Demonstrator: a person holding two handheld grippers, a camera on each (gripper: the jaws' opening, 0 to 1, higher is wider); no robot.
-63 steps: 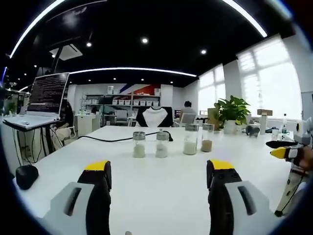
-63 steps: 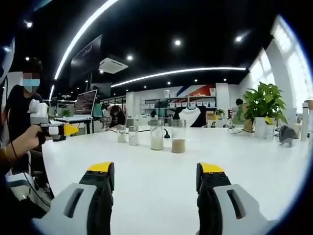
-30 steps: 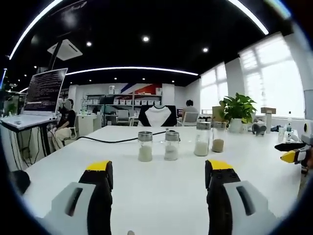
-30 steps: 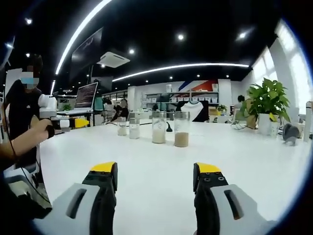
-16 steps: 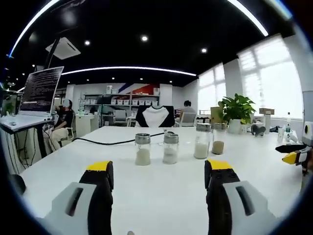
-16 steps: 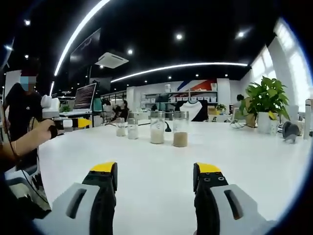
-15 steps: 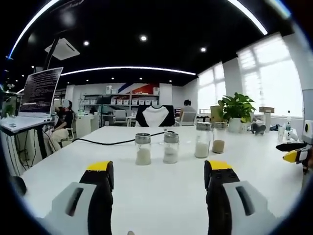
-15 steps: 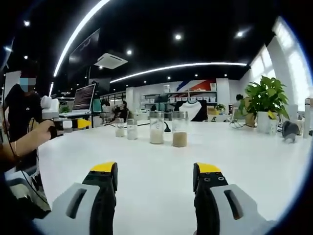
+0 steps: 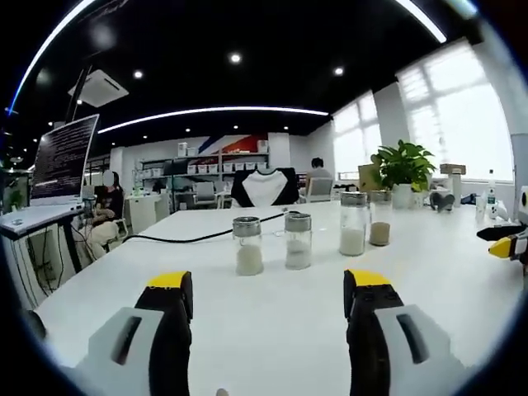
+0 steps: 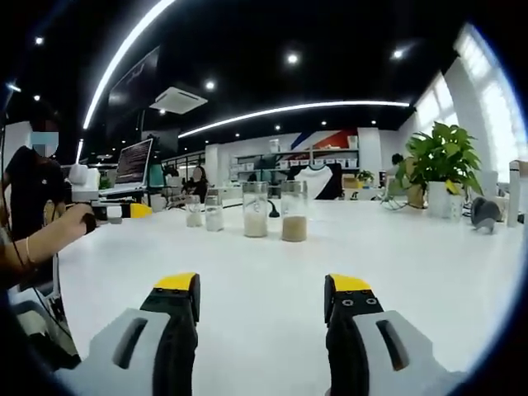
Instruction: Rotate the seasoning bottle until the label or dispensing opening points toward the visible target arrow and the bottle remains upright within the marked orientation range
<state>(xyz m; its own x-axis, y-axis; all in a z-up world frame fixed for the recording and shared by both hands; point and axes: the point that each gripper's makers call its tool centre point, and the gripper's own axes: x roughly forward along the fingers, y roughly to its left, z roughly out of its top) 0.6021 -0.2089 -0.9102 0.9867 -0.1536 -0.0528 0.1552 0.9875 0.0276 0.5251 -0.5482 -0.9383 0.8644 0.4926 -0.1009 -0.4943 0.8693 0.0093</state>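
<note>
Standing apart on the table (image 9: 272, 330), four bottles (image 9: 247, 246), seemingly upright; both grippers' jaws released

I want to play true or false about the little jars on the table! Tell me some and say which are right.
1. Four jars stand on the white table. True.
2. One jar has fallen over. False: all are upright.
3. The left gripper holds a jar. False: it is open and empty.
4. One jar holds brown powder. True.
5. A black cable lies on the table. True.
</note>
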